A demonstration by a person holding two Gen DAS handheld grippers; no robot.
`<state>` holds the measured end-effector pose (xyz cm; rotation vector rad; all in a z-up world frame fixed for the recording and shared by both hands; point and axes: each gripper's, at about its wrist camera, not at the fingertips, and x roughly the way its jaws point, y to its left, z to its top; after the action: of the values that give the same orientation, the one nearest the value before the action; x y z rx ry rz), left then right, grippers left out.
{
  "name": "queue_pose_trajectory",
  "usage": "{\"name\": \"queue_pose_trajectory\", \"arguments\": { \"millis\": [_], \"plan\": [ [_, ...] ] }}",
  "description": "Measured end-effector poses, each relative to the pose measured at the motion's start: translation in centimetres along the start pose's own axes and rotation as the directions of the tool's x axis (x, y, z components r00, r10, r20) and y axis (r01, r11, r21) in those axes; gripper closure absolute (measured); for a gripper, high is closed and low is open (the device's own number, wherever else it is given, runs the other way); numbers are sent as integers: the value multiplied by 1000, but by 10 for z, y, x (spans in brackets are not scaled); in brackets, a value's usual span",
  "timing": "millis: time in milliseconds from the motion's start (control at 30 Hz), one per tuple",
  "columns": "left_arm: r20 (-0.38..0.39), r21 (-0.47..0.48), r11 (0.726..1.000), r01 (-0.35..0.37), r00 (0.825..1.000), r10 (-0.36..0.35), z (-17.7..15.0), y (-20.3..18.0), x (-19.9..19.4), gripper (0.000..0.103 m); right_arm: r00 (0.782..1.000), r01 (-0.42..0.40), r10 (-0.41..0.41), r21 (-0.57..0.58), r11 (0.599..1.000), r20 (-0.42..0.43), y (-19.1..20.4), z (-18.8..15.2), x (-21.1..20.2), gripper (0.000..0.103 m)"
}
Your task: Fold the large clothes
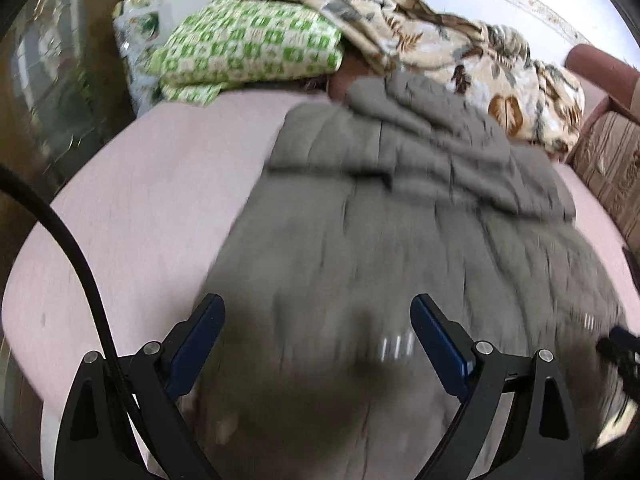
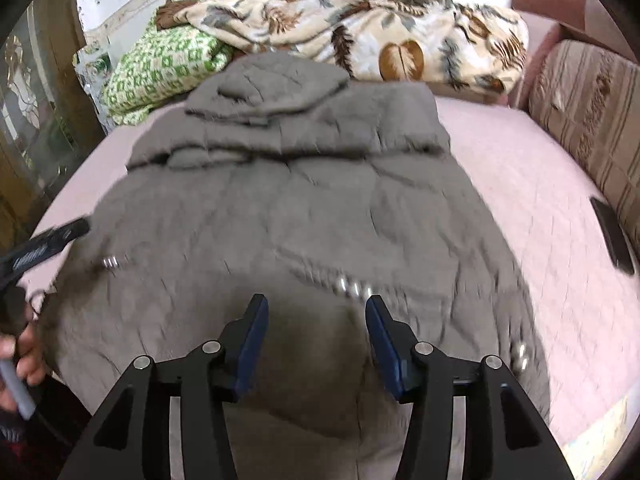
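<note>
**Fold status: early, jacket laid out, both grippers empty**

Grey quilted jacket lies spread on the pink bed, hood end toward the far side near the leaf-print blanket and green checked blanket. Upper part looks partly folded across: a layered band sits below the hood, my read is sleeves tucked in. Lower body and hem unfolded, snaps showing.

Left gripper released, jaws wide apart, hovering above the near hem. Right gripper also released, jaws apart, above the same edge; nothing pinched in either. Heavy motion blur, so contact with fabric unclear.

Left to do, judging by layout: grab hem, fold toward hood, tidy.
</note>
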<state>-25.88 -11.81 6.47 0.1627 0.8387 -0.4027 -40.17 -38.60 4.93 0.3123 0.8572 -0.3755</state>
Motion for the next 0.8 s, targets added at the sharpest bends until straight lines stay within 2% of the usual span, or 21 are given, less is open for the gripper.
{"name": "queue_pose_trajectory", "arguments": {
  "millis": [133, 200, 367, 567, 633, 800],
  "plan": [
    [-83, 34, 999, -35, 996, 38, -41, 0, 11, 10, 999, 22, -23, -8, 1000, -27, -1, -25, 18, 45],
    [-39, 105, 990, -92, 995, 97, -52, -9, 12, 7, 1000, 25, -25, -9, 1000, 18, -1, -36, 20, 43],
    [-16, 97, 990, -105, 994, 107, -57, -8, 17, 1, 999, 23, -23, -2, 1000, 45, 0, -38, 21, 35],
    [-18, 69, 990, -124, 992, 126, -56, -8, 19, 0, 997, -16, 16, -13, 1000, 72, 2, -46, 21, 19],
    [-20, 65, 990, -122, 992, 124, -58, -8, 18, 0, 998, -27, 29, -22, 999, 63, 4, -46, 23, 11],
    [-3, 53, 992, -113, 993, 114, -63, -7, 15, 0, 999, -20, 21, -26, 999, 47, 8, -46, 24, 9]
  ]
}}
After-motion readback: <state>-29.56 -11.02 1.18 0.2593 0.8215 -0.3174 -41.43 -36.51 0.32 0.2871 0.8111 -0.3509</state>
